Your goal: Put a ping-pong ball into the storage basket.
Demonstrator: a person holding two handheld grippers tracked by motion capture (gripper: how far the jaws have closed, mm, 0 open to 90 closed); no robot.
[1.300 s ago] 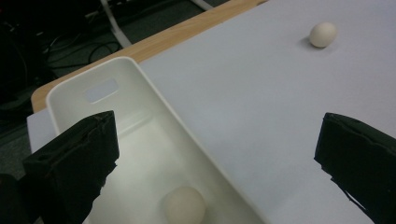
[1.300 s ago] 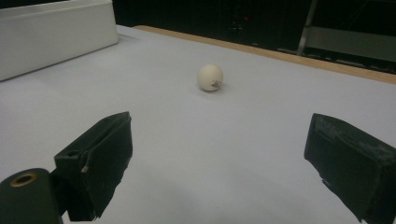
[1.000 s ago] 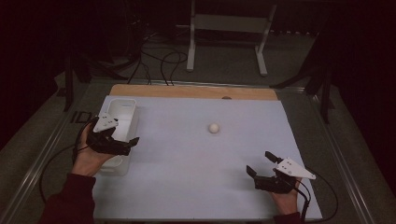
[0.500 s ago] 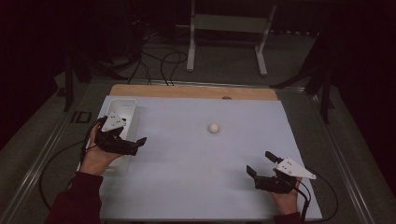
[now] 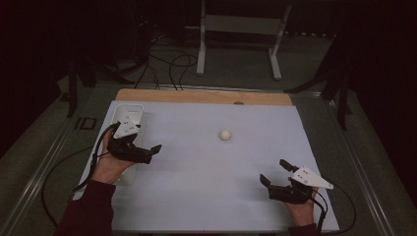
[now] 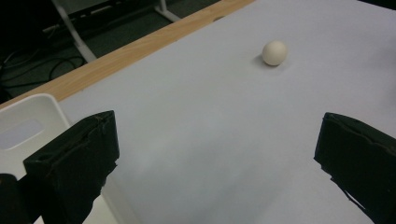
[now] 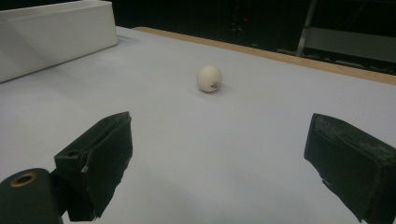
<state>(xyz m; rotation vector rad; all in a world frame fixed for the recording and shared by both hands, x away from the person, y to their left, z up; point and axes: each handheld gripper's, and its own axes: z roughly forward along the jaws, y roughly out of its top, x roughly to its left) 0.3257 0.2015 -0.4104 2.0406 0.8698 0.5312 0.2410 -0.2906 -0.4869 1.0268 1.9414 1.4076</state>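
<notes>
We saw a small cream ball (image 5: 225, 134), round and matt with a dark speck on one side, lying alone mid-table on the pale sheet (image 5: 206, 196). Our left gripper (image 5: 150, 153) hung spread and empty beside the white bin (image 5: 129, 109); our right gripper (image 5: 274, 173), also spread, sat well apart near the front edge.

The table (image 5: 206, 196) carries a pale white sheet over nearly all of its top, leaving a strip of bare wood (image 5: 196, 96) along the far edge. A small cream ball (image 5: 225, 134) lies on the sheet near the middle, a little toward the far side. A white rectangular bin (image 5: 129, 112) stands at the far left corner of the sheet, well apart from the ball.
</notes>
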